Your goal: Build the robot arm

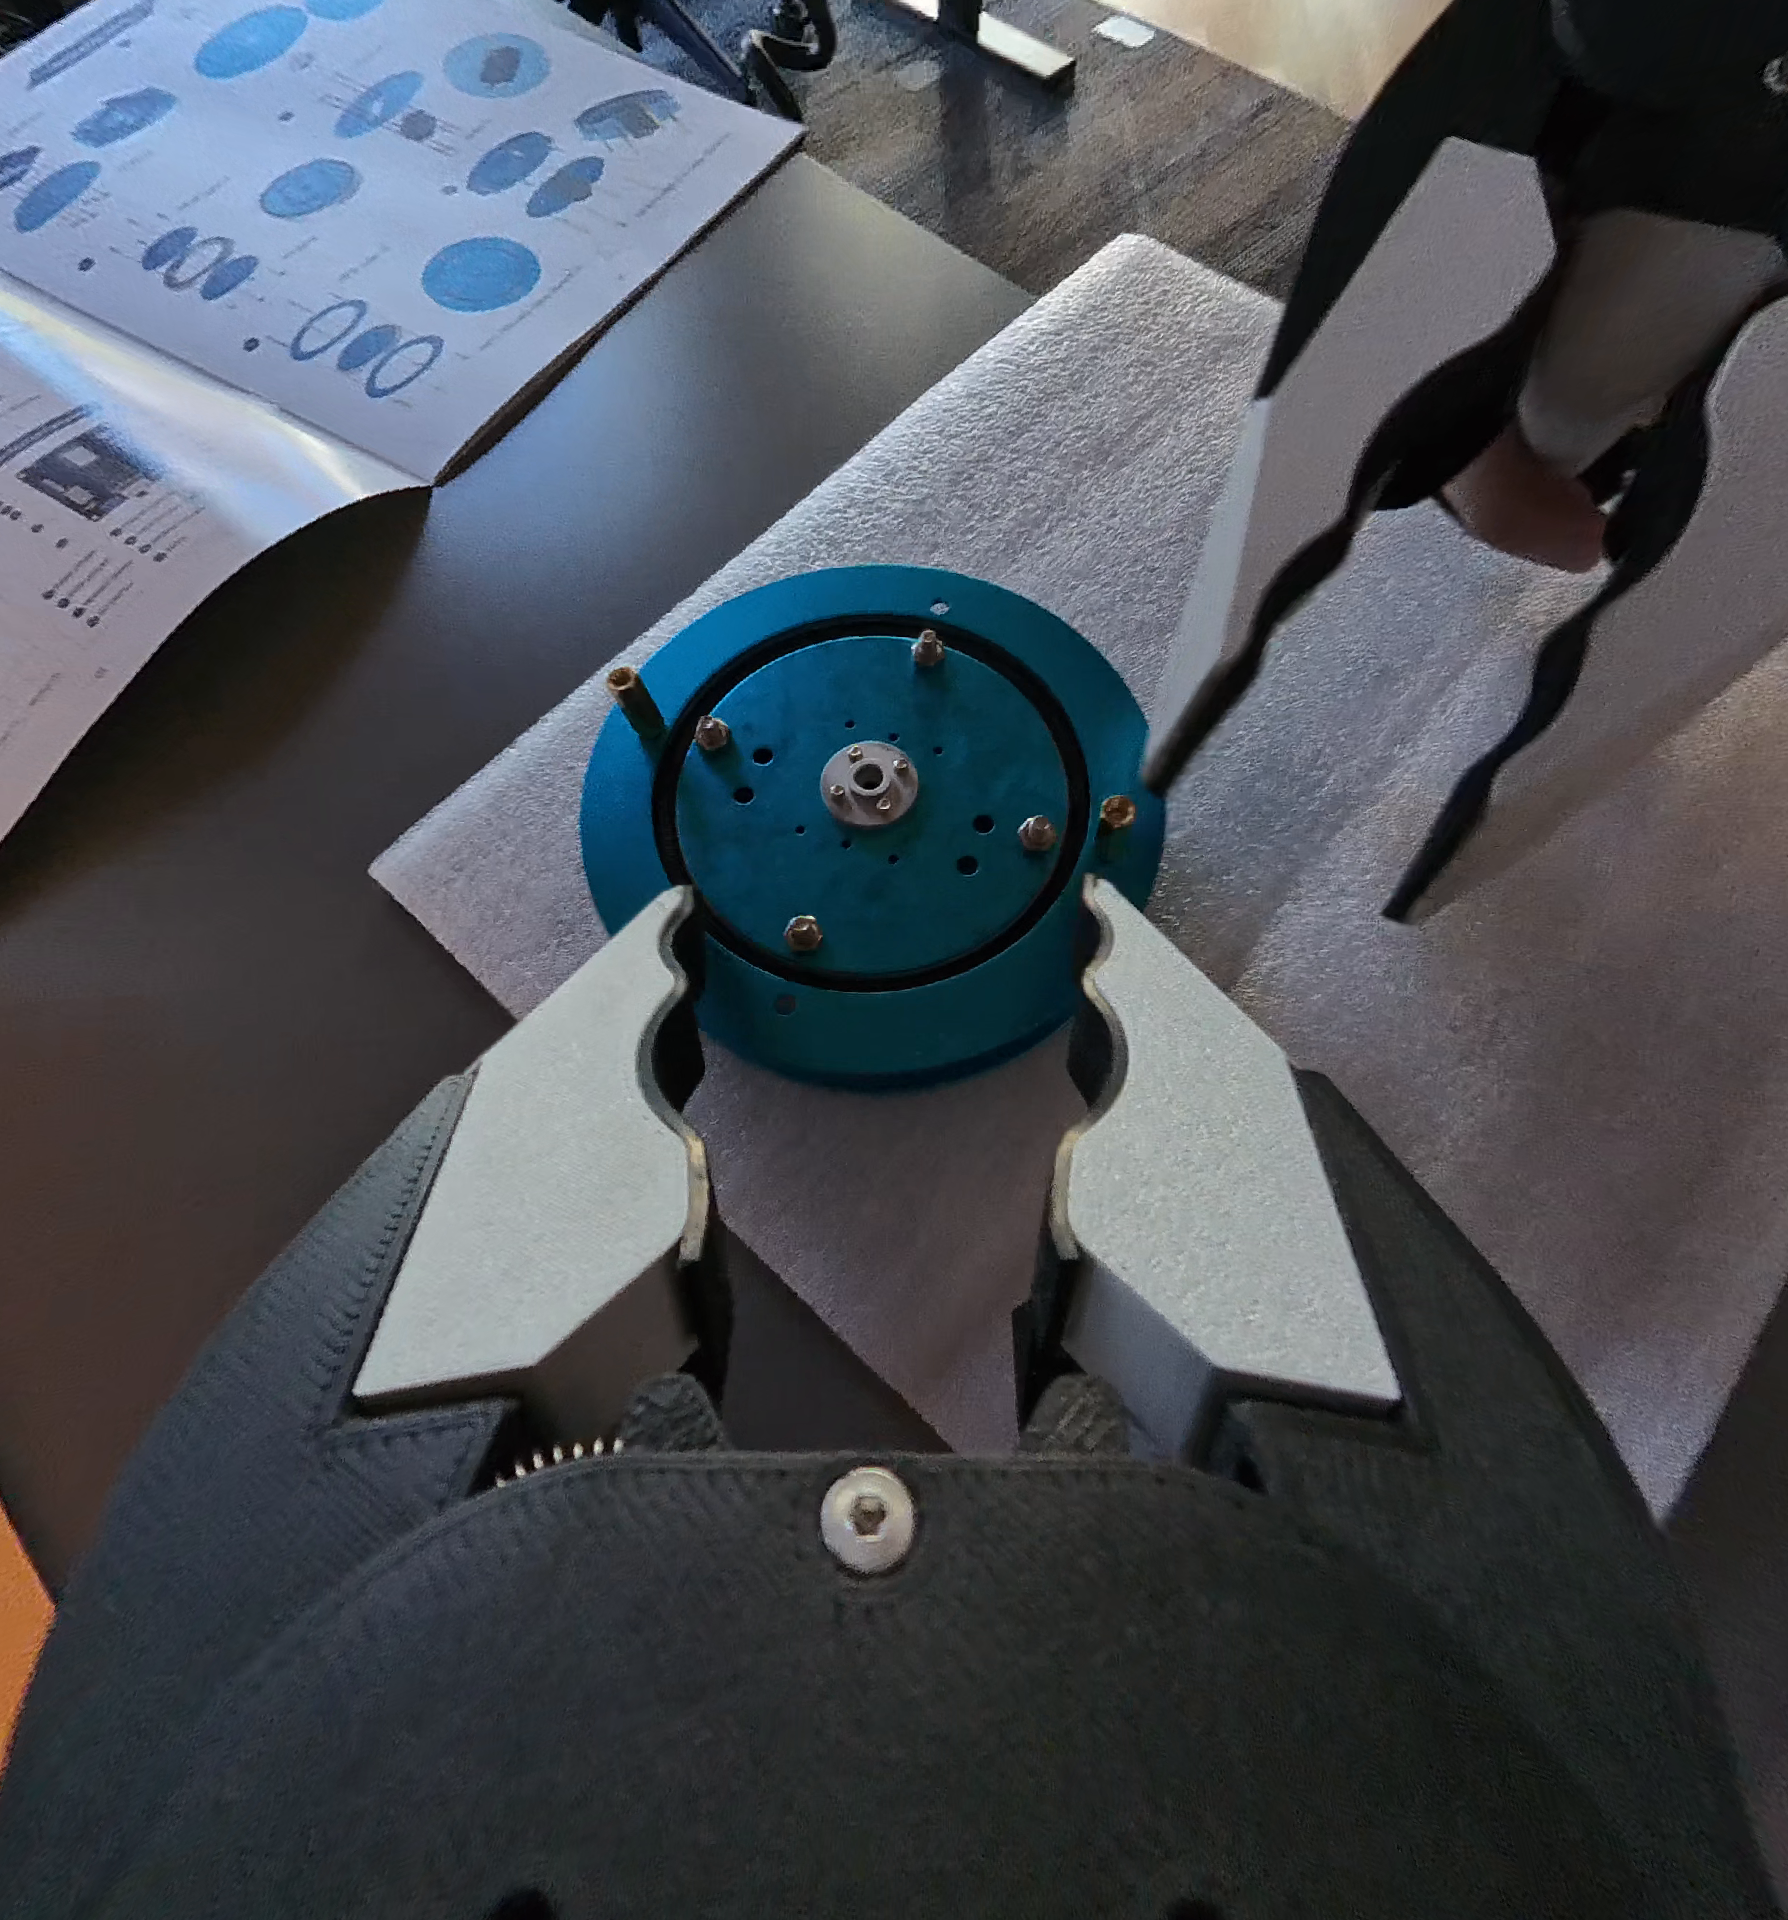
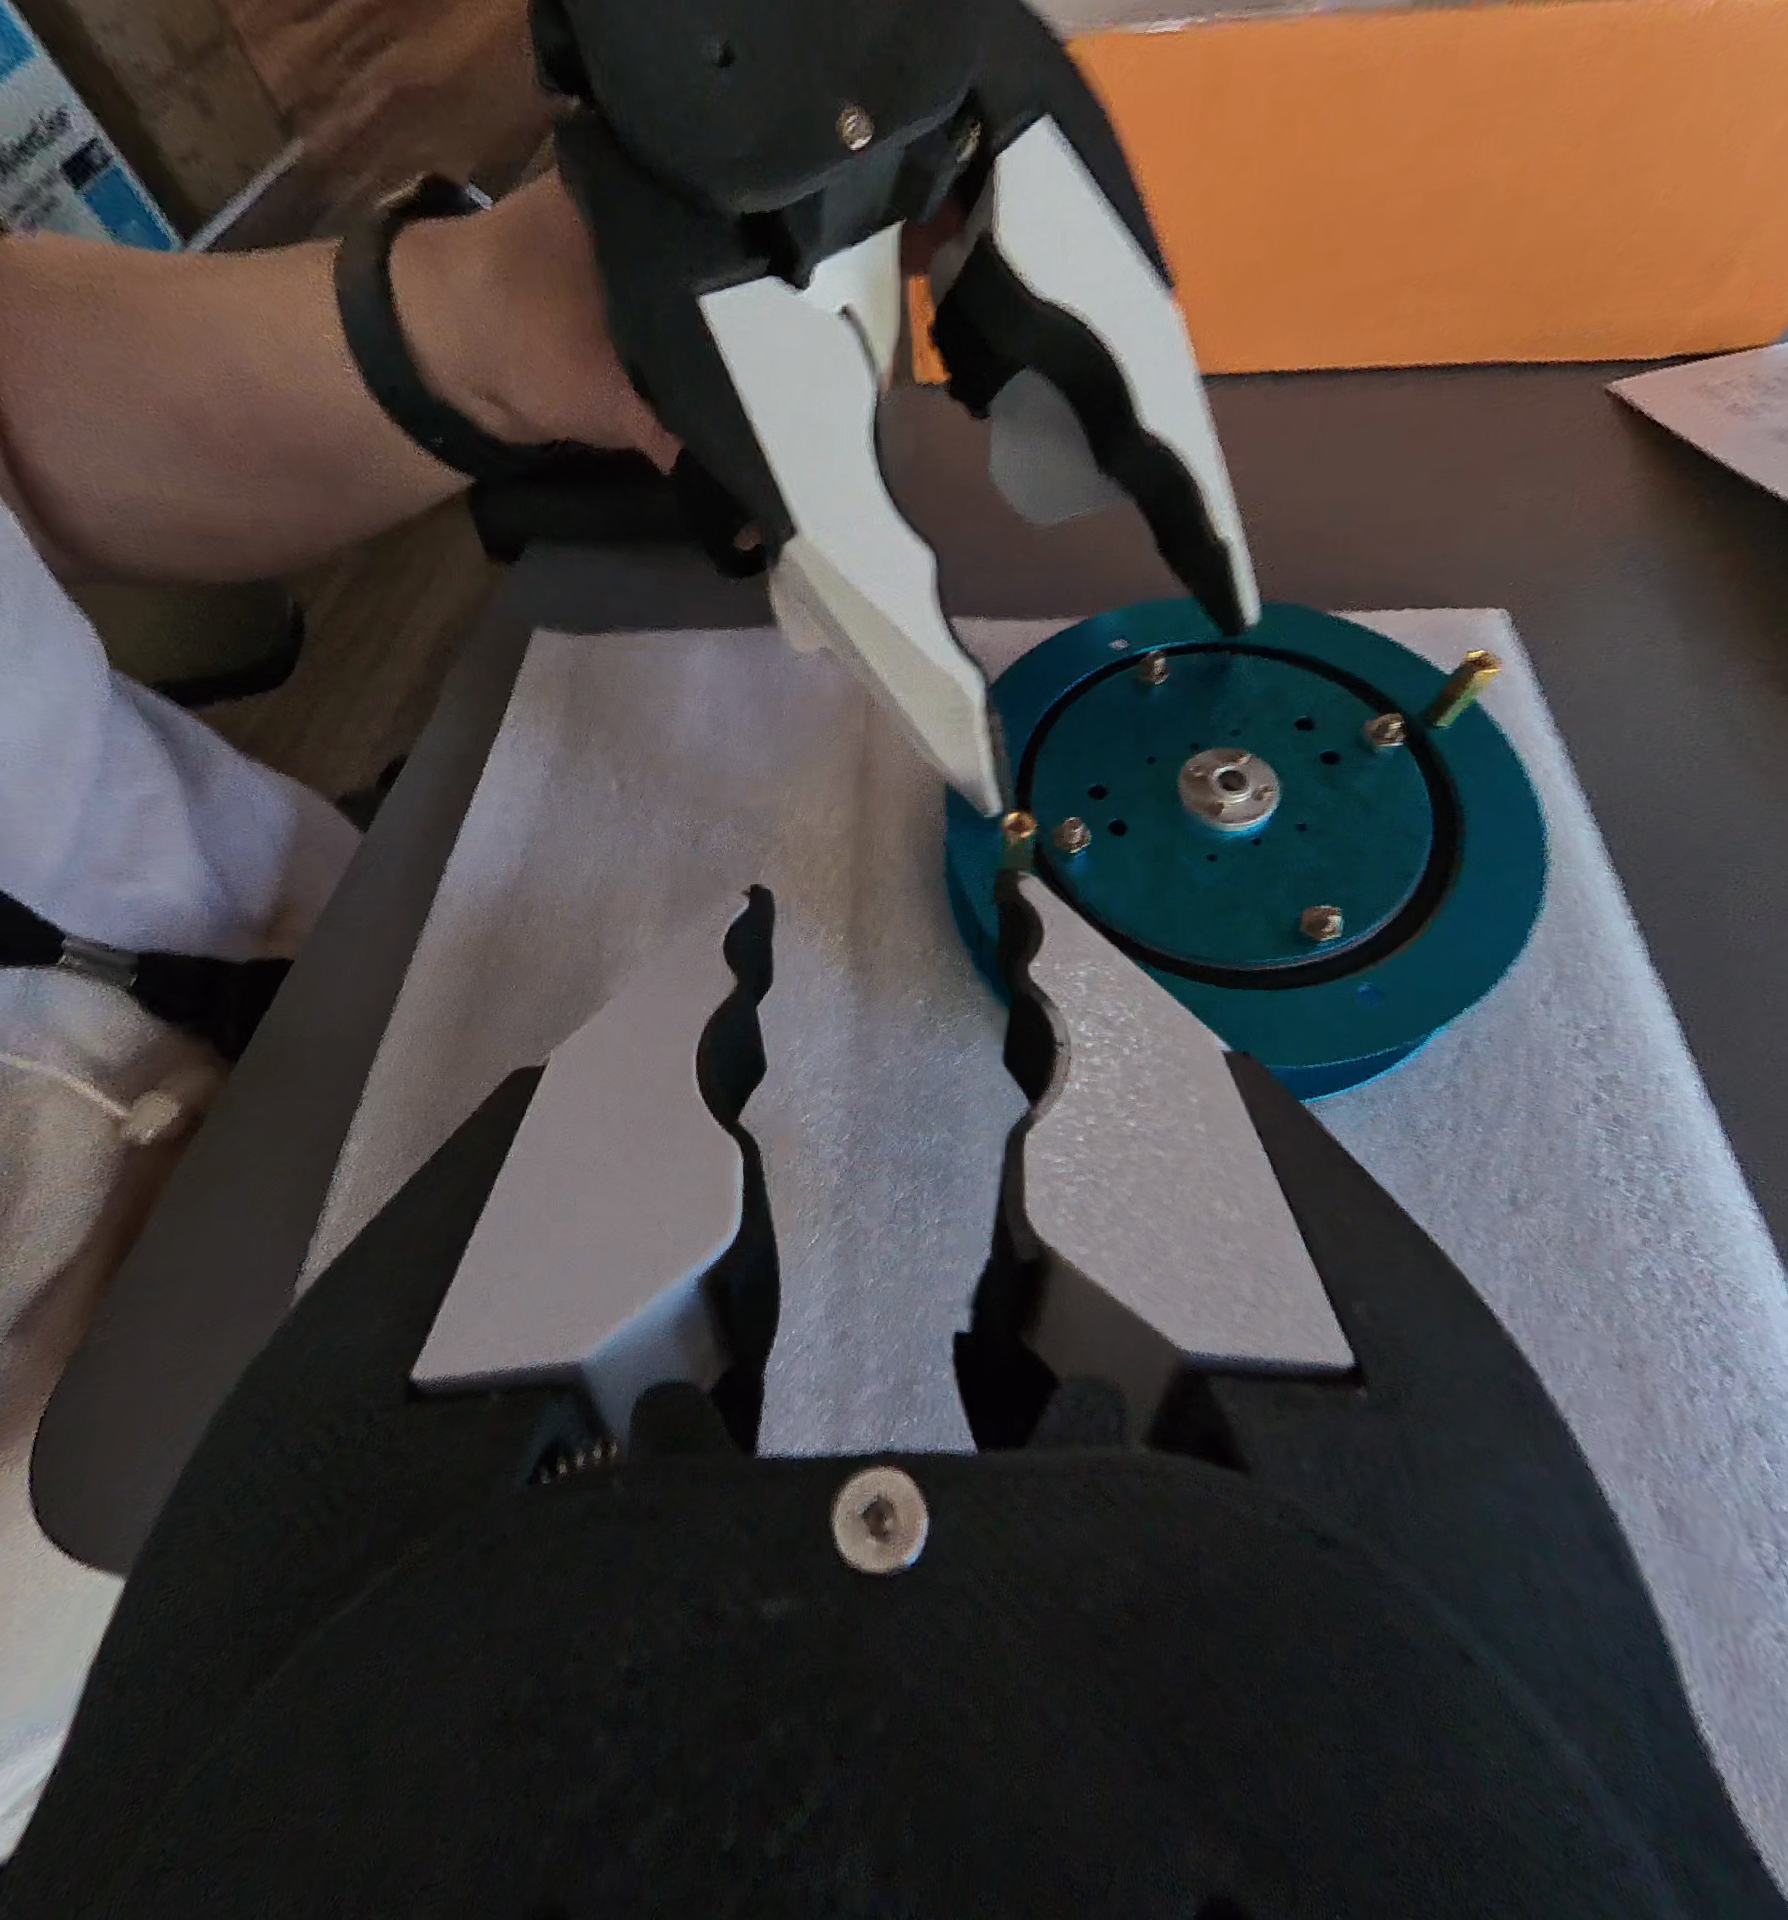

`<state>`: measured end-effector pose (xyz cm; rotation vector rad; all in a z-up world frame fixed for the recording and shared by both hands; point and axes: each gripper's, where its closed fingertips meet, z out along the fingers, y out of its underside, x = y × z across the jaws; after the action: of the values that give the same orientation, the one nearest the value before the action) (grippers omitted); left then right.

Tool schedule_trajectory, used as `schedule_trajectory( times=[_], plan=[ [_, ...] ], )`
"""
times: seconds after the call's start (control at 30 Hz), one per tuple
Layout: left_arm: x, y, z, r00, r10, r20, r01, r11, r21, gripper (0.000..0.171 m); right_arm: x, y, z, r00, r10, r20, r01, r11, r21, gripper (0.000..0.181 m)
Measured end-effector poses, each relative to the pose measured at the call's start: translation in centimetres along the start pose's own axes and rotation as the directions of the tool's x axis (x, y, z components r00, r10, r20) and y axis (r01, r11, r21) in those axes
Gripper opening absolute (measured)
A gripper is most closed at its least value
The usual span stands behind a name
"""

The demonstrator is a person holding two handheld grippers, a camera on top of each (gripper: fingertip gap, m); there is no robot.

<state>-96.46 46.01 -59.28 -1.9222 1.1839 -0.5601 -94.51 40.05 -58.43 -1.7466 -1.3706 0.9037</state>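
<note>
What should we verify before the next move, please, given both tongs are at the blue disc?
1. Left tongs open: ok, jaws wide, tips at either side of the blue disc, over its rim.
2. Right tongs empty: ok, jaws apart, nothing between them.
3. Disc flat on the foam sheet: ok.
4. Right tongs clear of the rim standoff: cannot tell; one fingertip sits right beside it.
5. Four brass posts on the inner plate: ok, all present.
6. Black ring seated around the inner plate: cannot tell; the left tongs hide part of it.
</note>
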Motion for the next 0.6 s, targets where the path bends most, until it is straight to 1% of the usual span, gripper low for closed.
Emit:
schedule_trajectory(
  times=[0.07,0.1,0.2,0.27,0.3,0.33,0.4,0.47,0.57,0.6],
  plan=[
    [0.5,-0.3,0.0,1.000,-0.004,-0.026,0.005,1.000,0.015,0.071,0.6,-0.4,0.3,1.000,0.007,-0.017,-0.007,1.000,0.018,0.054],
    [0.8,-0.5,0.2,1.000,0.007,-0.031,-0.006,1.000,0.014,0.072,0.6,-0.5,0.7,1.000,0.005,-0.012,-0.004,1.000,0.019,0.057],
    [0.9,-0.5,0.9,0.999,0.044,-0.001,-0.044,0.999,-0.014,0.075,-0.1,0.1,1.8,1.000,-0.001,0.028,0.002,1.000,-0.023,0.059],
    [0.5,-0.2,0.7,1.000,0.029,0.010,-0.029,0.999,-0.020,0.075,-0.2,0.3,1.3,1.000,-0.001,0.013,0.002,1.000,-0.028,0.059],
    [-0.1,0.0,0.3,0.999,0.018,0.031,-0.017,1.000,-0.018,0.069,-0.3,0.5,0.8,1.000,0.003,0.014,-0.002,0.999,-0.032,0.053],
    [-0.5,0.2,0.0,0.999,0.007,0.039,-0.006,1.000,-0.011,0.069,-0.6,0.5,0.3,1.000,0.007,0.027,-0.006,1.000,-0.022,0.041],
    [-0.2,0.0,-0.5,1.000,-0.021,-0.001,0.021,1.000,0.013,0.072,0.0,0.0,-0.2,1.000,0.023,-0.005,-0.023,1.000,0.021,0.046],
    [0.6,-0.6,-0.2,1.000,-0.012,-0.029,0.013,0.999,0.030,0.072,0.3,-0.4,0.3,1.000,0.029,-0.005,-0.029,0.999,0.038,0.057],
    [1.1,-0.8,1.0,1.000,0.026,-0.013,-0.026,1.000,0.003,0.073,-0.2,0.0,1.5,1.000,0.004,0.022,-0.004,1.000,-0.009,0.059],
    [0.9,-0.7,1.1,0.999,0.033,0.000,-0.033,0.999,-0.007,0.077,-0.3,0.2,1.6,1.000,-0.003,0.017,0.003,1.000,-0.019,0.061]
  ],
)
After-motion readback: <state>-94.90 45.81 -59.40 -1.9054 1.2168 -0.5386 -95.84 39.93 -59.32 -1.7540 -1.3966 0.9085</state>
